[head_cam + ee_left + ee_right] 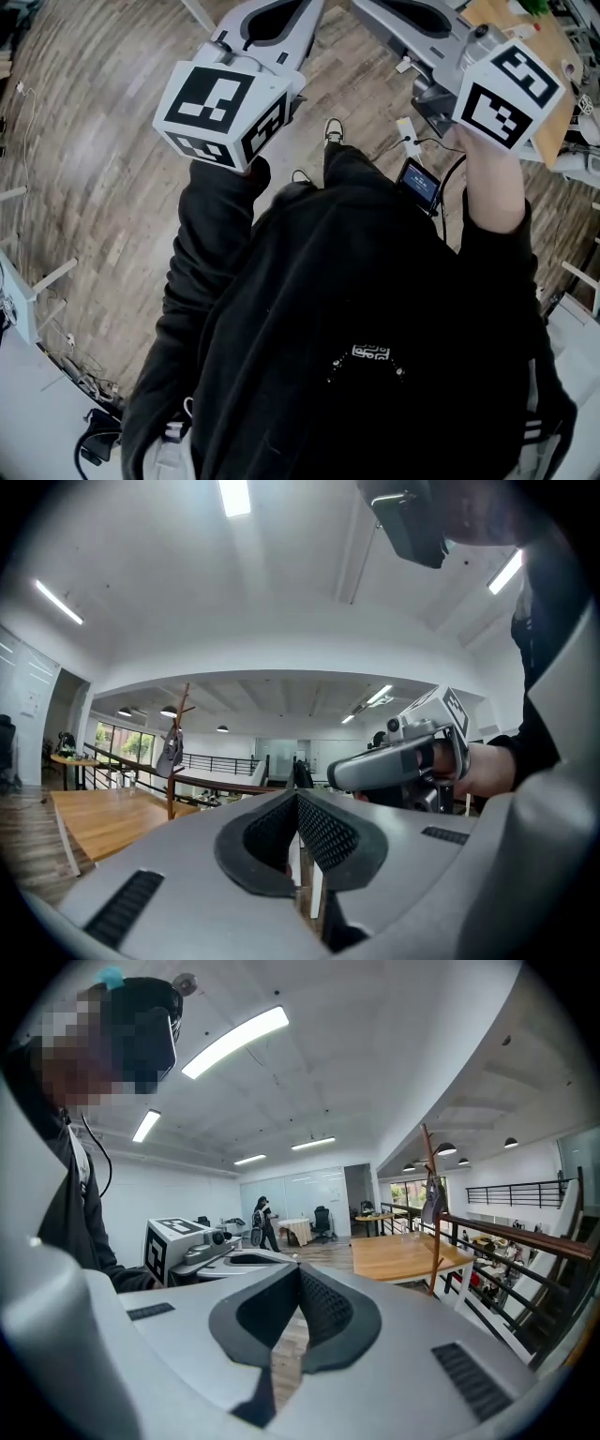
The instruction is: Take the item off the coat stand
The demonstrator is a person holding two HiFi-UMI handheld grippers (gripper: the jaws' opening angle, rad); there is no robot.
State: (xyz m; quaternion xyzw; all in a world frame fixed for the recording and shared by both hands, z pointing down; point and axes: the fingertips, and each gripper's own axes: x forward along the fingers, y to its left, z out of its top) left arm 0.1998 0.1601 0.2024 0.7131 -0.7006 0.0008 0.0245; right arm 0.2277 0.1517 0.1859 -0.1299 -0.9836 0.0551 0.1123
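A brown coat stand [173, 780] rises far off beside a railing, and a grey item [170, 750] hangs from one of its branches. The right gripper view shows the same coat stand [429, 1241] with the grey item [432, 1202] on it, well to the right. My left gripper [297, 799] is shut with nothing between its pads. My right gripper [300, 1274] is shut and empty too. In the head view both are raised in front of the person's black hoodie, the left gripper [272, 23] and the right gripper [412, 14] pointing away from the body. Both are far from the stand.
A wooden table [403, 1255] stands in front of the coat stand, with a dark railing [525, 1232] behind it. A person [263, 1222] stands far back by office chairs. A small device [419, 183] hangs at the hoodie's side. White furniture legs [56, 277] stand on the wood floor.
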